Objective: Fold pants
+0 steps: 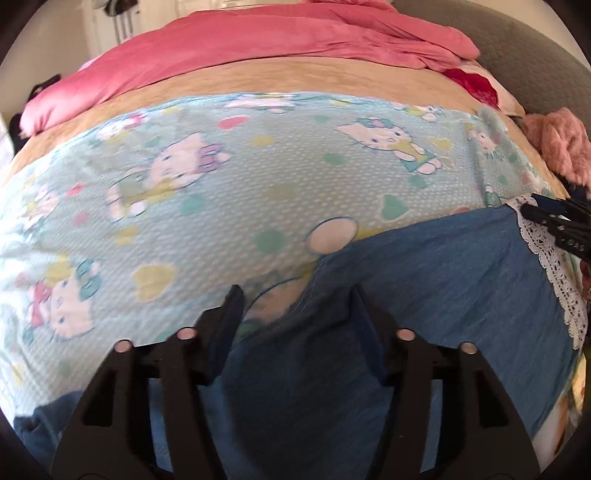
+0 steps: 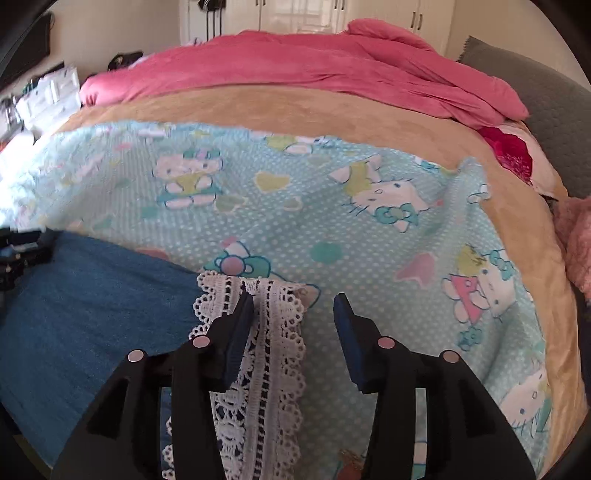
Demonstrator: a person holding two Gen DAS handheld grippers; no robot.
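Blue denim pants (image 1: pixel 424 280) with a white lace hem (image 1: pixel 550 266) lie flat on a light-blue cartoon-cat sheet (image 1: pixel 221 206). My left gripper (image 1: pixel 295 299) hovers open over one end of the pants, its pads apart with blue cloth lying under and between them. In the right wrist view the pants (image 2: pixel 92 295) stretch to the left and the lace hem (image 2: pixel 273 332) runs between the fingers of my right gripper (image 2: pixel 293 299). It is open, and the lace lies beside the left finger (image 2: pixel 240 321). Each gripper shows at the edge of the other's view, the right gripper (image 1: pixel 554 221) and the left gripper (image 2: pixel 22 251).
The sheet (image 2: pixel 332 206) covers a tan blanket (image 2: pixel 295 107) on a bed. A rumpled pink duvet (image 2: pixel 295 62) lies along the far side. A grey padded headboard (image 2: pixel 535 88) and a pink fluffy item (image 1: pixel 561 144) are on the right. White cupboards (image 2: pixel 295 14) stand behind.
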